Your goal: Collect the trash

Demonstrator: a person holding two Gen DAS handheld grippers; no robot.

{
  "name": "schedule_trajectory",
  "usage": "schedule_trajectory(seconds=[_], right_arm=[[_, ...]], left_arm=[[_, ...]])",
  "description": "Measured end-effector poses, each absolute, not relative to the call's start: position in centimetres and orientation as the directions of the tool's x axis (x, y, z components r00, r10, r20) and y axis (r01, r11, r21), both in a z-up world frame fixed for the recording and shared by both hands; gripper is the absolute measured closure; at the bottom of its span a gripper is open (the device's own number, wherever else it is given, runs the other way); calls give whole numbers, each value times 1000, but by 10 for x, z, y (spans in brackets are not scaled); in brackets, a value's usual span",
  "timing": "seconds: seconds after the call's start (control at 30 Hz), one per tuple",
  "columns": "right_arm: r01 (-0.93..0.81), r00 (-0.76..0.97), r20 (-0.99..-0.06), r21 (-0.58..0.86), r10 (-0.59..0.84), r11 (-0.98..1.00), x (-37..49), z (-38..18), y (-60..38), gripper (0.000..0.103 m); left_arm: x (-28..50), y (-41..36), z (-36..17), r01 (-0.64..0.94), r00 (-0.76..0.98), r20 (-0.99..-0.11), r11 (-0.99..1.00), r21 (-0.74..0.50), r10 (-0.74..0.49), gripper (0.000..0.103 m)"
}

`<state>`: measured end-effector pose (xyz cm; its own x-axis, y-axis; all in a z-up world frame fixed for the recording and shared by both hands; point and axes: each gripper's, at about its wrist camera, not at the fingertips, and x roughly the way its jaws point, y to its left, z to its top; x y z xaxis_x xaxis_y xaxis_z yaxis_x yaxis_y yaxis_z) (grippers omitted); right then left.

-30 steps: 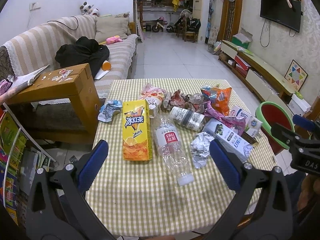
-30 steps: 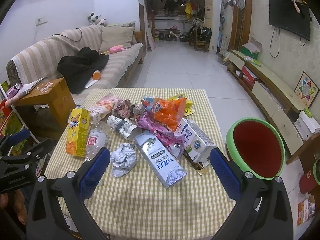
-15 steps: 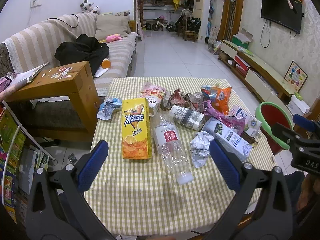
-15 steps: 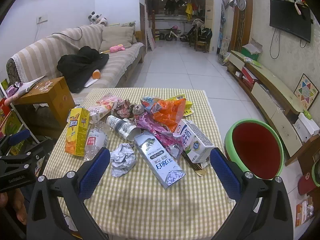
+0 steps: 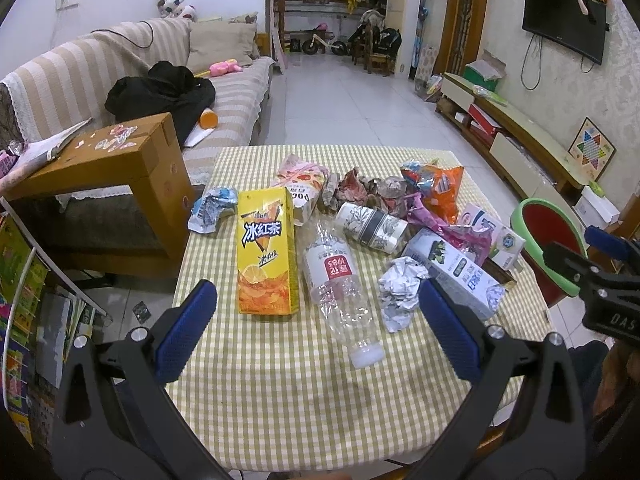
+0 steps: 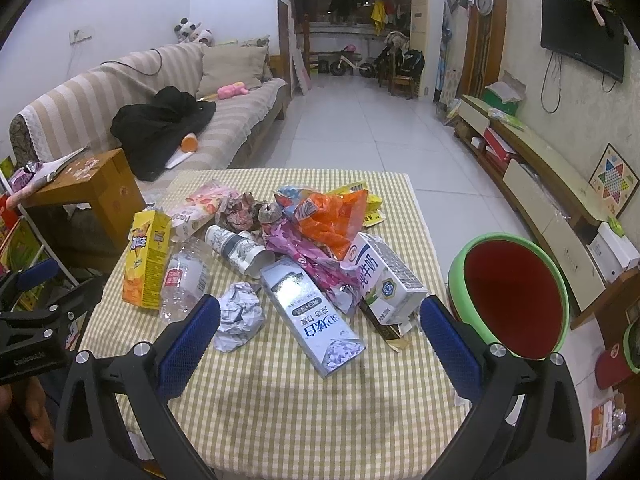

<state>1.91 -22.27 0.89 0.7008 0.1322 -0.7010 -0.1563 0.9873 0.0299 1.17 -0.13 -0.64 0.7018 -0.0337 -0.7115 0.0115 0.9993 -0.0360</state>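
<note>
Trash lies heaped on a green-checked table (image 5: 304,396) (image 6: 304,400): a yellow iced-tea carton (image 5: 266,256) (image 6: 146,264), a clear plastic bottle (image 5: 340,284) (image 6: 184,280), a crumpled paper ball (image 5: 398,290) (image 6: 240,314), a silver-blue carton (image 5: 456,270) (image 6: 312,316), a white milk carton (image 6: 384,276), a paper cup (image 5: 372,226) (image 6: 238,248) and an orange snack bag (image 5: 438,190) (image 6: 332,220). My left gripper (image 5: 318,328) hangs open over the near table edge, before the bottle. My right gripper (image 6: 320,332) is open too, near the silver-blue carton. Neither holds anything.
A green bin with a red inside (image 6: 512,300) (image 5: 552,236) stands on the floor right of the table. A wooden side table (image 5: 100,172) and a striped sofa (image 5: 100,76) are to the left. A low TV cabinet (image 6: 552,184) runs along the right wall.
Both views have shifted slightly, the table contents sitting a touch lower and closer in frame. The trash has not moved and both grippers stay open.
</note>
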Motion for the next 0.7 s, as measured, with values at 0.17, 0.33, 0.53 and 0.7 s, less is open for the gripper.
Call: schedule_trajectory(seconds=[0.17, 0.33, 0.53, 0.7], right_arm=[[-159, 690, -714, 13, 120, 987, 31, 3, -230, 7], [-159, 674, -731, -2, 107, 987, 48, -6, -240, 7], [-151, 651, -755, -22, 82, 988, 72, -20, -253, 7], [-147, 626, -776, -25, 74, 989, 89, -33, -259, 7]], left_arm=[[20, 4, -13, 6, 683, -729, 999, -45, -37, 4], [36, 16, -23, -21, 659, -752, 998, -63, -34, 4], [58, 30, -33, -44, 638, -770, 996, -79, -33, 4], [72, 37, -39, -55, 627, -778, 996, -76, -25, 4]])
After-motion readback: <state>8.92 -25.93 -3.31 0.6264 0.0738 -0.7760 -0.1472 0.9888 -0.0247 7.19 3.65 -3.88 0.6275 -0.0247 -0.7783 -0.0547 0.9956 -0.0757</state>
